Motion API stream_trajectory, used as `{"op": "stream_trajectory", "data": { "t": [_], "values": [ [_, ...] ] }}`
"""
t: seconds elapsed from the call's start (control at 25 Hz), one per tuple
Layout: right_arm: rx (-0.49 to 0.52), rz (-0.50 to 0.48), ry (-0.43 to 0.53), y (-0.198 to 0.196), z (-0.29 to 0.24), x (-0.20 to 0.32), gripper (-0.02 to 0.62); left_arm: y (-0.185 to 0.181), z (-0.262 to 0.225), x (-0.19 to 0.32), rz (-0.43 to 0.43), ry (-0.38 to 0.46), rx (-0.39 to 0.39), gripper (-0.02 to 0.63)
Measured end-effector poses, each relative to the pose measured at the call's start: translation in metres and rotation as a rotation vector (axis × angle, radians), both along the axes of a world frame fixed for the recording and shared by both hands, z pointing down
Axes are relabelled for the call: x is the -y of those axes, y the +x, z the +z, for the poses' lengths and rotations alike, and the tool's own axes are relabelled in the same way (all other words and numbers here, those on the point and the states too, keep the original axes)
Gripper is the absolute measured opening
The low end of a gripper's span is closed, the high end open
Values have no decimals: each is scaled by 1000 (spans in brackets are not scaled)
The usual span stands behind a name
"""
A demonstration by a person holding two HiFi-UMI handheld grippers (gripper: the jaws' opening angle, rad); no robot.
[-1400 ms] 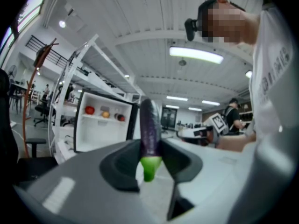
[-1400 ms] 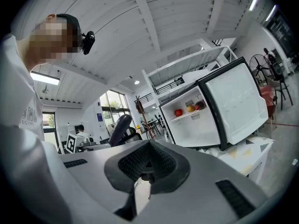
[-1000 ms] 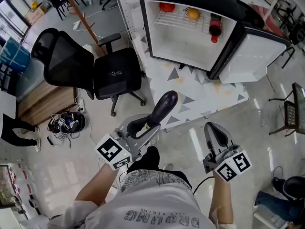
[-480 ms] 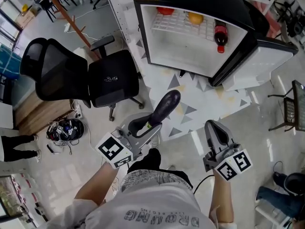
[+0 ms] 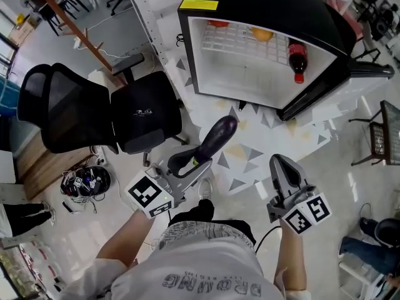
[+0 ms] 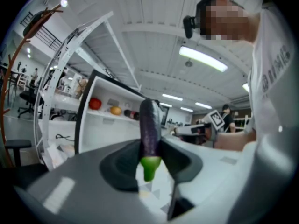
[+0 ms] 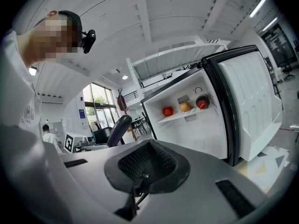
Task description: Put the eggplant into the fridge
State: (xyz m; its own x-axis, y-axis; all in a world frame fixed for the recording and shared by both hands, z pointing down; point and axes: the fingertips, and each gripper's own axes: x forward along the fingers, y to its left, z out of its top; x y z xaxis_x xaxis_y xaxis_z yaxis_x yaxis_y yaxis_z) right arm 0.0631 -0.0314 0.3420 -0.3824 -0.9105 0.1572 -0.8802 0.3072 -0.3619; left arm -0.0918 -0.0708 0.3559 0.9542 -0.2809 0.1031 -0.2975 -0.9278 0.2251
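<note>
The left gripper (image 5: 194, 162) was clamped on the green stem end of the eggplant (image 5: 216, 139), which stuck up and forward from its jaws over the floor (image 5: 350, 186). It was short of the open fridge (image 5: 262, 8) and not yet inside. The right gripper (image 7: 144, 171) had its jaws pressed together with nothing between them. On the fridge's top shelf (image 5: 244, 39) lay a red fruit (image 7: 168, 111), an orange fruit (image 7: 185, 107) and a bottle (image 5: 298, 58), and a chair (image 5: 140, 111) stood left of the fridge.
</note>
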Motion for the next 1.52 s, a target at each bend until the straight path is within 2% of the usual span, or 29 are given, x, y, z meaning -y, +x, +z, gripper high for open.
{"op": "stream_trajectory", "data": {
  "t": [0.4,0.76,1.24,1.52],
  "values": [
    [-9,58,-12,-9,6,25,3,-11,14,29,24,-21,6,138],
    [-8,57,-27,-2,13,35,3,-3,27,42,12,-52,13,138],
    [17,11,-24,42,23,56,3,50,41,55,-28,-66,64,138],
    [54,-29,-25,78,26,70,3,92,62,78,-97,-114,108,138]
  ]
}}
